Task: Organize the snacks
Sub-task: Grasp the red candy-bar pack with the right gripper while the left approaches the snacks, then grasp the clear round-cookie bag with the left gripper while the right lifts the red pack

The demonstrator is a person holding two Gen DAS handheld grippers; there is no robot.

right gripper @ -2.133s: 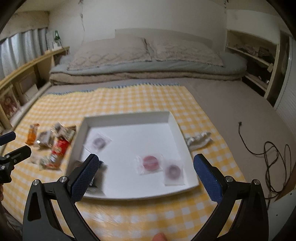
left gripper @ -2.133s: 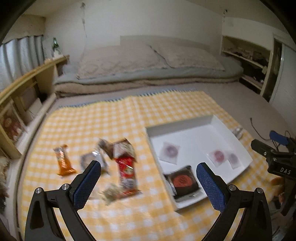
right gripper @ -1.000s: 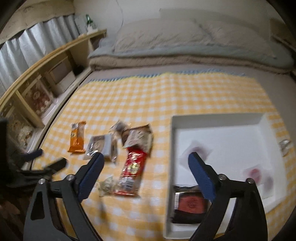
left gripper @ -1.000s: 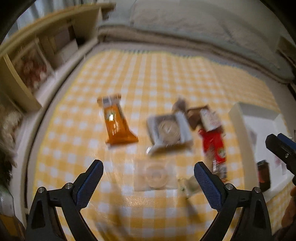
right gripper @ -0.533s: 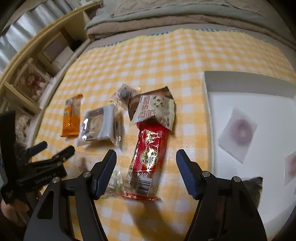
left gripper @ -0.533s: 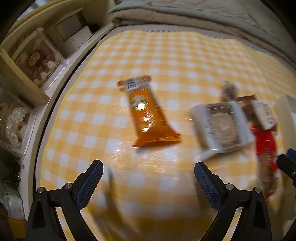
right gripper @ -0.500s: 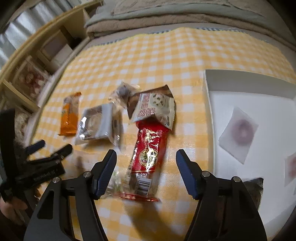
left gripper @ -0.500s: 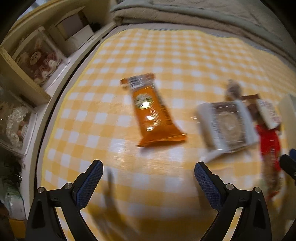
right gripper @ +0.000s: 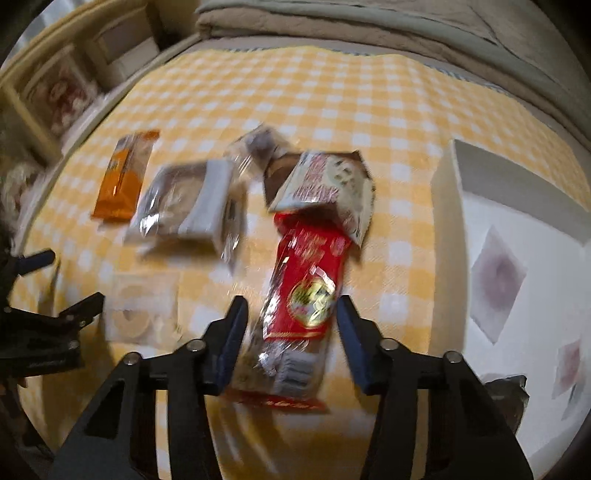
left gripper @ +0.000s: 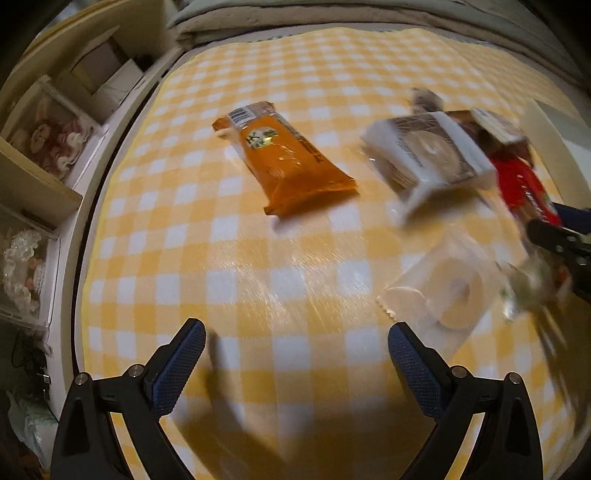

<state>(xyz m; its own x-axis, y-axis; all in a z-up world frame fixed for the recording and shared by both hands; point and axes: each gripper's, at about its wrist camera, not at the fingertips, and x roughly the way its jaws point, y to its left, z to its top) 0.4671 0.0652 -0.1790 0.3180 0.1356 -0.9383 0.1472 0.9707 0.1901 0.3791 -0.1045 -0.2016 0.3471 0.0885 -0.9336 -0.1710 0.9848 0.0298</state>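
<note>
Snack packets lie on a yellow checked cloth [left gripper: 258, 266]. In the right wrist view my right gripper [right gripper: 290, 325] points steeply down and straddles the near end of a red packet [right gripper: 310, 280]. Its jaws are closing, and a thin gap shows on each side of the packet. My left gripper [left gripper: 295, 345] is open just above bare cloth, nothing between its fingers. An orange packet [left gripper: 288, 162] lies beyond it, a clear packet with a ring biscuit [left gripper: 447, 291] to its right. A wrapped pastry [right gripper: 192, 206] and a brown-and-white packet [right gripper: 325, 188] lie behind the red one.
A white tray [right gripper: 480, 177] stands at the right, holding clear packets of purple rings [right gripper: 498, 273] and a dark packet [right gripper: 506, 391]. Wooden shelves [left gripper: 48, 147] run along the left edge of the cloth. Folded bedding [right gripper: 369, 26] lies beyond its far edge.
Both grippers have come down closer to the cloth. The right jaws have narrowed around the red packet. The clear ring-biscuit packet has entered the left wrist view.
</note>
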